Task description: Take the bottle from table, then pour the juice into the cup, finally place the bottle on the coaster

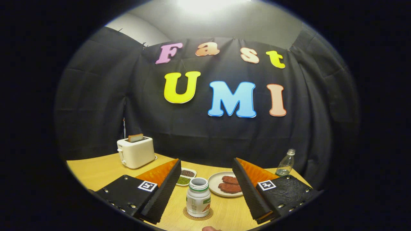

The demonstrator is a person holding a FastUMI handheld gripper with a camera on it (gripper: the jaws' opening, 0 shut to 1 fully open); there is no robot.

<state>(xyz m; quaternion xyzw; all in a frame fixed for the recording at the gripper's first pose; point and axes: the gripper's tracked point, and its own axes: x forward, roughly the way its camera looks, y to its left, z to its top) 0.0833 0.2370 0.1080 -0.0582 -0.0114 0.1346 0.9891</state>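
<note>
Two fingers [160, 189] of gripper [205, 195] spread wide, gripping nothing. Between them, untouched: open white bottle [198, 201] upright on coaster [192, 216], on desk [96, 170]. Beyond: plate [215, 183] with patties, dish [186, 176], toaster [135, 152], clear bottle [285, 163].

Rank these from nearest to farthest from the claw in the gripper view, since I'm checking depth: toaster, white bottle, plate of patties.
1. White bottle, on the coaster, between the open claw fingers.
2. Plate of patties, just beyond, toward the right finger.
3. Toaster, far back, left.
</note>
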